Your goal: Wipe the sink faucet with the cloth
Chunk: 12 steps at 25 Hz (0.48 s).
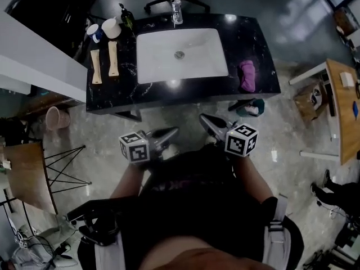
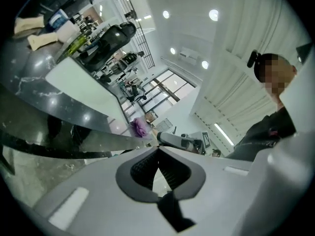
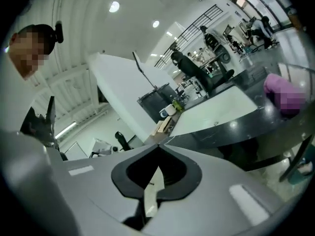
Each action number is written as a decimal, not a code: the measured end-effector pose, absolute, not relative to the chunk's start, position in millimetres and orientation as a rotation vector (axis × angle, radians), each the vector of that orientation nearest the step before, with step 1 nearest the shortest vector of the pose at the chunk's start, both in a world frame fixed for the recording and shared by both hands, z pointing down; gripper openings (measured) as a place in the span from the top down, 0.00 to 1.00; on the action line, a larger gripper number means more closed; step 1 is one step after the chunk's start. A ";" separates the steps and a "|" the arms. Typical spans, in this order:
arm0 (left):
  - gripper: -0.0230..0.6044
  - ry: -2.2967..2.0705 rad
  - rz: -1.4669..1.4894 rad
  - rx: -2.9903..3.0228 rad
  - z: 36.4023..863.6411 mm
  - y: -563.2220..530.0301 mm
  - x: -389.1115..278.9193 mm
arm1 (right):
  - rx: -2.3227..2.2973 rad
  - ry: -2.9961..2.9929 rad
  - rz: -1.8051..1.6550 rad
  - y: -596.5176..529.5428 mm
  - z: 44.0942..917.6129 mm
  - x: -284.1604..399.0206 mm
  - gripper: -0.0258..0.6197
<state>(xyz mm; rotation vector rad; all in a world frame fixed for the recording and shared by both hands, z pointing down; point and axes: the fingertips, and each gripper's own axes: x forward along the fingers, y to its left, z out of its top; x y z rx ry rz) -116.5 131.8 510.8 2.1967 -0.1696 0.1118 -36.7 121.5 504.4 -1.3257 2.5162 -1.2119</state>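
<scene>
Nothing readable here, tbh. The cube (image 1: 134,147) on the left gripper (image 1: 173,131) and the cube (image 1: 242,139) on the right gripper (image 1: 203,118) only carry black-and-white square marker patterns, no letters or digits. The clear bottle (image 1: 176,10) behind the sink (image 1: 152,66) and the two tubes (image 1: 104,62) left of the sink are too small to make out any label. There's a faint print on the person's shirt (image 1: 180,184), too dim to read.

From our head we look steeply down on the black counter (image 1: 256,38) and its white sink (image 1: 163,38), near ahead. The cameras on our left gripper (image 1: 175,131) and right gripper (image 1: 202,117) look almost level, rolled sideways, from low in front. All three views share the sink and the purple cloth (image 1: 247,75).
</scene>
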 end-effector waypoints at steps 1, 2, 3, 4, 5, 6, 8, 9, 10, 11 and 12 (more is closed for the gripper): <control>0.96 -0.165 0.132 2.227 507.9 135.1 -110.8 | -1.282 2.563 -1.223 126.9 506.1 -45.7 0.94; 0.96 -0.156 0.152 2.253 505.8 138.8 -104.3 | -1.251 2.618 -1.230 131.6 508.4 -50.7 0.94; 0.96 -0.146 0.169 2.270 504.4 143.0 -97.1 | -1.232 2.670 -1.232 135.5 510.4 -51.5 0.94; 0.96 -0.136 0.176 2.278 503.3 147.5 -89.8 | -1.223 2.712 -1.231 138.5 511.1 -48.5 0.94; 0.96 -0.130 0.176 2.278 502.1 151.4 -82.7 | -1.218 2.742 -1.227 140.6 510.1 -43.5 0.94; 0.96 -0.129 0.170 2.275 501.0 154.1 -76.0 | -1.214 2.764 -1.220 141.8 508.1 -37.9 0.94; 0.96 -0.139 0.161 2.270 499.9 155.4 -64.8 | -1.208 2.789 -1.198 142.5 504.3 -26.6 0.94; 0.96 -0.149 0.157 2.271 500.0 154.3 -60.4 | -1.205 2.788 -1.194 141.9 503.6 -20.9 0.94; 0.96 -0.161 0.151 2.272 499.9 152.6 -56.8 | -1.199 2.777 -1.198 140.5 503.8 -15.3 0.94; 0.96 -0.176 0.144 2.272 499.3 150.6 -54.0 | -1.188 2.759 -1.211 138.4 504.7 -10.2 0.94; 0.96 -0.194 0.135 2.270 499.1 148.3 -52.1 | -1.174 2.742 -1.228 136.0 506.2 -5.9 0.94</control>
